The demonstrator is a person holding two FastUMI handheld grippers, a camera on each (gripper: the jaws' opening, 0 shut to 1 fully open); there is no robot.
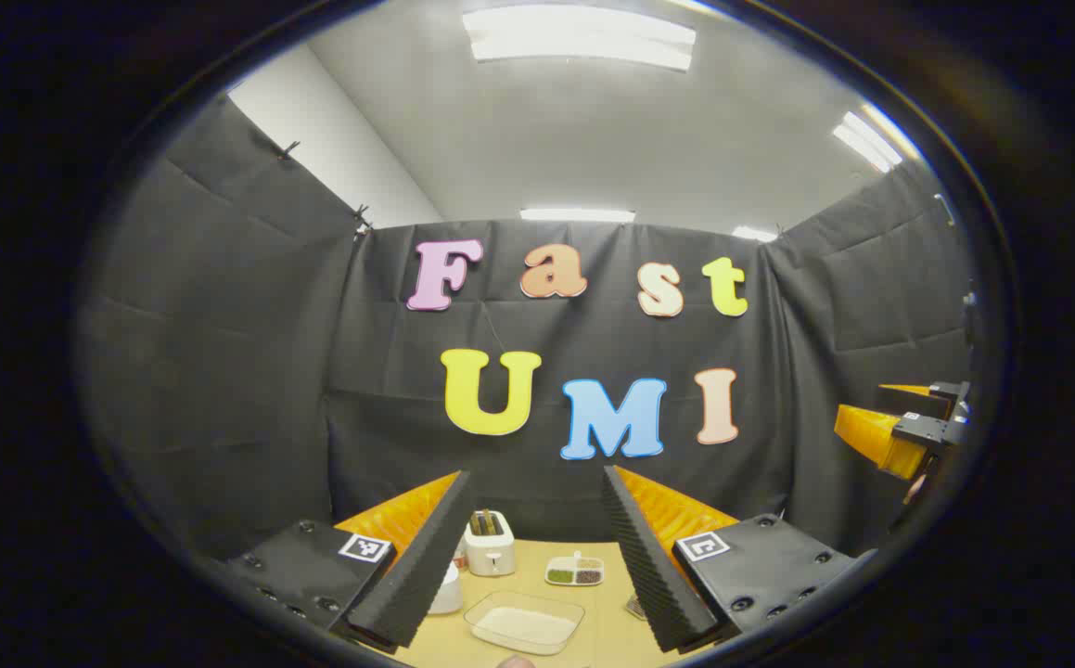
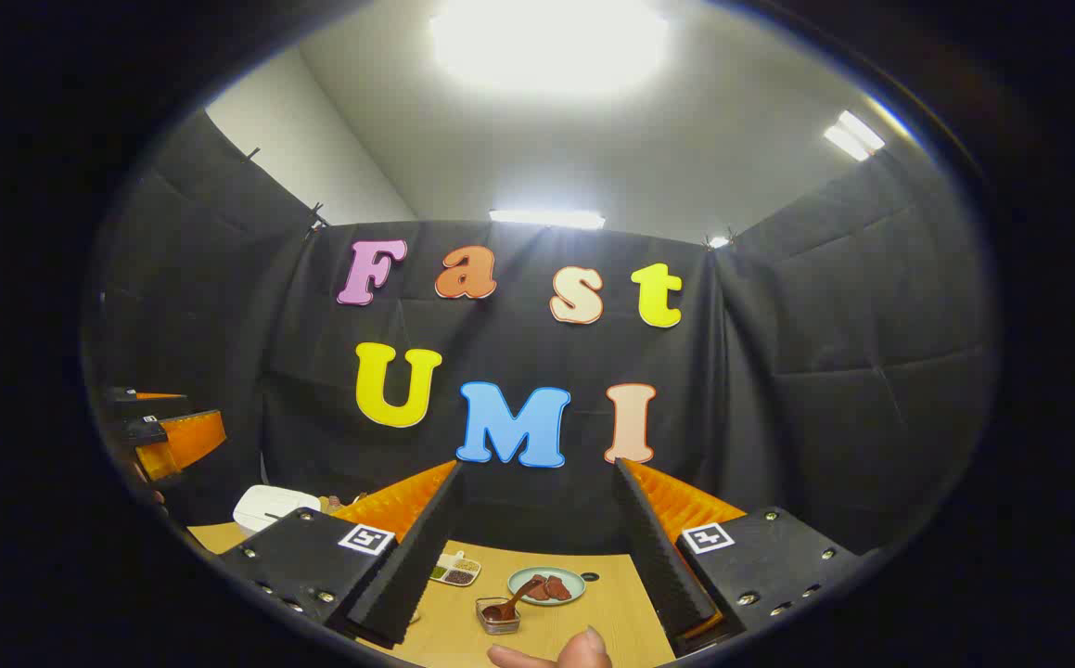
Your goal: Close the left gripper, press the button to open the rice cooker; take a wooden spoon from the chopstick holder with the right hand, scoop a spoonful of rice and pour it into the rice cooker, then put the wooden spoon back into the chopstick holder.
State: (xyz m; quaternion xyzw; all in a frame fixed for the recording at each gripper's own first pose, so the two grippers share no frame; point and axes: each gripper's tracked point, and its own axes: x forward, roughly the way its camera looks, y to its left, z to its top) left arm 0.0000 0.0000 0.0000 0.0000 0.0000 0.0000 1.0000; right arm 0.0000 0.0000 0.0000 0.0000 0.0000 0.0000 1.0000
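Note:
My left gripper (image 1: 536, 473) is open, held high above the wooden table (image 1: 611, 640) with nothing between its fingers. Below it lies a clear tray of white rice (image 1: 525, 623). A white rounded appliance (image 1: 447, 589), apparently the rice cooker, is partly hidden behind the left finger; in the right gripper view the white cooker (image 2: 270, 506) shows at the left. My right gripper (image 2: 537, 464) is open too and holds nothing. Under it a brown spoon (image 2: 511, 601) leans in a small clear container (image 2: 498, 617). Each gripper appears at the edge of the other's view: right gripper (image 1: 903, 431), left gripper (image 2: 166, 431).
A white toaster (image 1: 489, 543) stands at the table's back. A divided dish of grains (image 1: 575, 571) sits beside it, also seen as the divided dish (image 2: 456, 570). A pale green plate (image 2: 546, 585) carries brown pieces. A hand (image 2: 560, 652) shows at the bottom edge.

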